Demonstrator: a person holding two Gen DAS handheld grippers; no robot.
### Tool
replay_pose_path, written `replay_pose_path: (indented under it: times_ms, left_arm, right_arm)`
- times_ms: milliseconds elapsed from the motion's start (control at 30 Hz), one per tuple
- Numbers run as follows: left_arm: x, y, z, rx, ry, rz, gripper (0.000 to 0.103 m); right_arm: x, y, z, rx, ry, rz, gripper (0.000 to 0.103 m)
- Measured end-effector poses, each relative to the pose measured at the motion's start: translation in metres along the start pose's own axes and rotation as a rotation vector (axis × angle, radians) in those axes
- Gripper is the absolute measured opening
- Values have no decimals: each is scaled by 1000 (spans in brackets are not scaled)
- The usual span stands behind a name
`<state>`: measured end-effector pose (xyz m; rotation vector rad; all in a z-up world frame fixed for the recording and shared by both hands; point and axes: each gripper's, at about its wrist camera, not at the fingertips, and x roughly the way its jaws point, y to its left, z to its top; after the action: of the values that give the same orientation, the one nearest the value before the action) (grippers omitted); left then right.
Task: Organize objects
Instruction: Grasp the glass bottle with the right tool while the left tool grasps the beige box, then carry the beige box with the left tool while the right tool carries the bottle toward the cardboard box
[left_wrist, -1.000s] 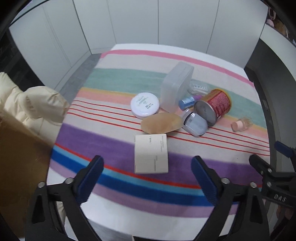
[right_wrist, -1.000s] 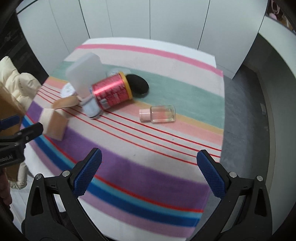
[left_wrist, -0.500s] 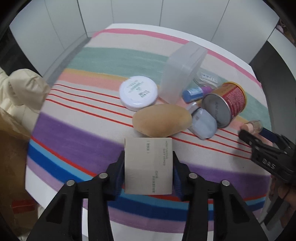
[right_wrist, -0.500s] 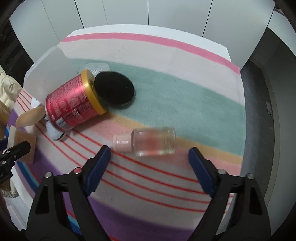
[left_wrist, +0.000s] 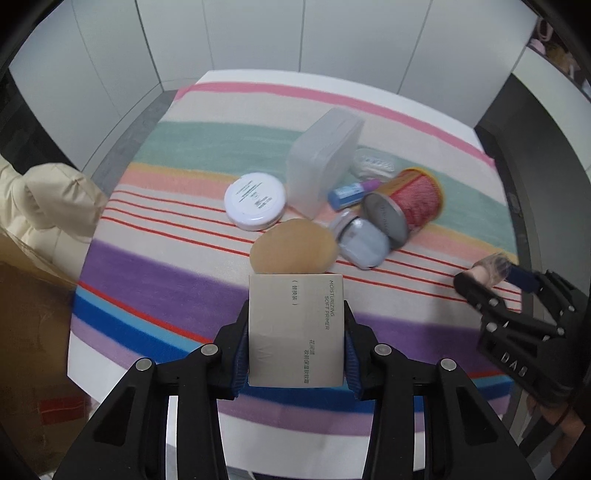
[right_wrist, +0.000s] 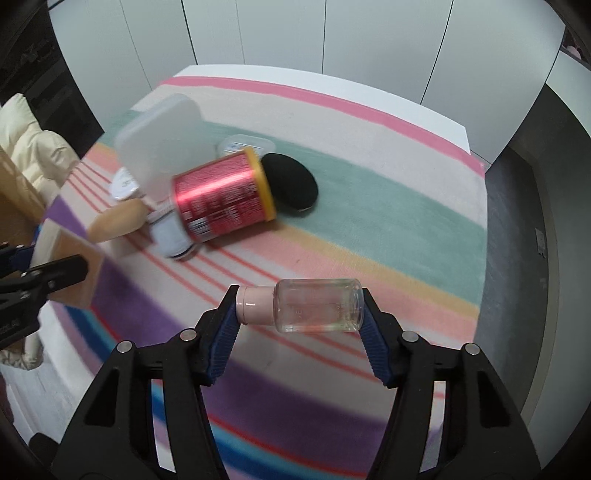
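Note:
My left gripper (left_wrist: 295, 321) is shut on a beige cosmetics box (left_wrist: 295, 343), its blue pads pressed on both long sides near the table's front edge. In the right wrist view a small clear bottle (right_wrist: 317, 310) with a pink cap lies crosswise between the pads. My right gripper (right_wrist: 299, 304) is closing on it, one pad on the cap and one on the base. The left wrist view has the right gripper (left_wrist: 491, 280) at far right with the bottle (left_wrist: 493, 267).
On the striped cloth (left_wrist: 166, 229) lie a white round jar (left_wrist: 255, 201), a tan puff (left_wrist: 293, 247), a clear plastic box (left_wrist: 325, 166), a blue tube (left_wrist: 351, 194), a pale compact (left_wrist: 364, 242), a red can (left_wrist: 406, 206) and a black puff (right_wrist: 290, 182). A cream jacket (left_wrist: 48, 199) hangs left.
The left gripper came down on the beige box and closed on it. The right gripper moved in over the bottle and its jaws narrowed until they met the bottle's ends.

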<state>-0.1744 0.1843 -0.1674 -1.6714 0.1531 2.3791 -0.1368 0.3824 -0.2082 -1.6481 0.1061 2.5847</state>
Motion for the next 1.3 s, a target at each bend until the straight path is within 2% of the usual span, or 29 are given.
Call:
replay_pose_path:
  times_ms: [400, 567, 833, 933, 1000, 1167, 1300]
  left_arm:
    - [-80, -7, -12, 32, -140, -12, 42]
    - [-110, -9, -15, 40, -180, -42, 42]
    - [-153, -12, -25, 64, -264, -70, 42]
    - [-159, -9, -30, 72, -284, -72, 42]
    - [-164, -5, -33, 76, -305, -67, 42]
    - [-169, 17, -35, 22, -321, -70, 42]
    - [-166, 31, -34, -15, -326, -70, 42]
  right_arm:
    - [-87, 8, -21, 102, -6, 55, 63]
    - [-130, 8, -29, 106, -32, 31, 63]
    - [-204, 15, -38, 85, -127, -7, 63]
    - [-213, 20, -43, 77, -147, 8, 63]
    - [-212, 26, -45, 61, -148, -21, 63]
    - [-210, 38, -38, 19, -157, -53, 63]
    - [-214, 39, -29, 52, -183, -43, 63]
